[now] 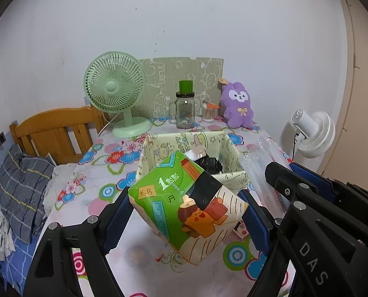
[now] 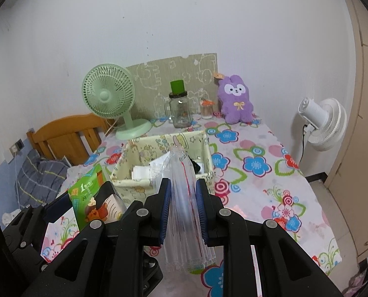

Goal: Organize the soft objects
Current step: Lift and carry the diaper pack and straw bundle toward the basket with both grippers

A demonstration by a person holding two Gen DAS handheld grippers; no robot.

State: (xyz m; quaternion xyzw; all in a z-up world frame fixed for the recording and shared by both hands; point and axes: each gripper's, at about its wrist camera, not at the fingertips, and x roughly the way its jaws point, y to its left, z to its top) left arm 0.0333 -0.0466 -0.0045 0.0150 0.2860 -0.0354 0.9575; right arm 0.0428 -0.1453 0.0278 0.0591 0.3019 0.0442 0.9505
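Tissue pack (image 1: 184, 203), soft and light, is hanging above the worktop (image 2: 258, 163), left tongs (image 1: 184, 212) clamping its squashy sides. Clear plastic bundle (image 2: 184, 198), probably slippery, is sitting pinched in closed right tongs (image 2: 183, 205), near the fabric box (image 2: 159, 143).

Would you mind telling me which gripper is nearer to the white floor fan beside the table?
Right. The right gripper, shut on a clear plastic packet, is on the white floor fan side; the left gripper, holding a green tissue pack, is farther away.

even, soft indoor light, faint shadows; strong fisheye bending with dark vignetted corners; focus mostly sharp.
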